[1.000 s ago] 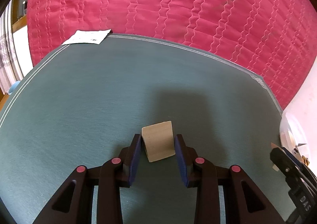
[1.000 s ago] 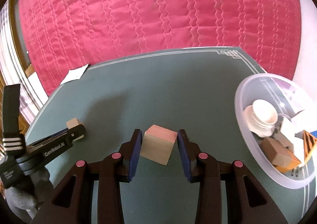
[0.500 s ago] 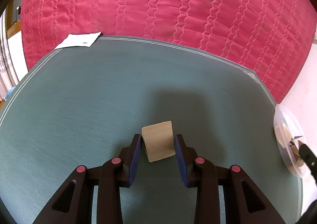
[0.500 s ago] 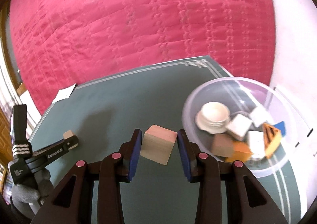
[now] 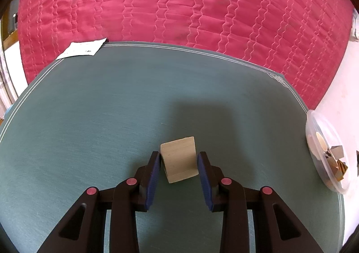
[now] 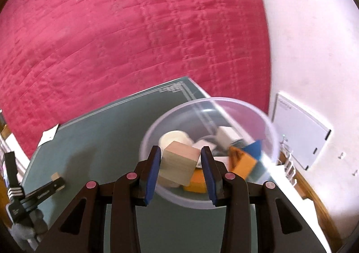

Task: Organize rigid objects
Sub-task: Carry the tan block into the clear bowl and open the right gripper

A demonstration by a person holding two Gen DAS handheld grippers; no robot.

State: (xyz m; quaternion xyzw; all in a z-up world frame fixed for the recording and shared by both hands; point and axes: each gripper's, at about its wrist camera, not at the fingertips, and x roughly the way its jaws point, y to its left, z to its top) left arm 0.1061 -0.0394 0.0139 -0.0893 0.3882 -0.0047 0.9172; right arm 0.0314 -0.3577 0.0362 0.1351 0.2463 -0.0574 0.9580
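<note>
A: Holding a pale wooden cube [image 5: 179, 158] between the blue pads of your left gripper [image 5: 179, 164], you are keeping it over the teal mat [image 5: 89, 118]; the jaws are clenched on it and it is sitting slightly askew between them.

B: And the other hand?

A: Your right gripper [image 6: 180, 164] is grasping a second wooden cube [image 6: 179, 164], pinched the same way, and you are hanging it above the clear plastic bowl [image 6: 269, 127] at the mat's right edge. That bowl is carrying a white cup [image 6: 174, 138], orange pieces [image 6: 243, 161] and a blue piece [image 6: 254, 148].

B: Anything else lying around?

A: A white paper slip [image 5: 82, 50] is lying at the mat's far left corner against the pink quilt [image 5: 179, 6]. A white board [image 6: 298, 134] is lying beside the bowl on its right.
</note>
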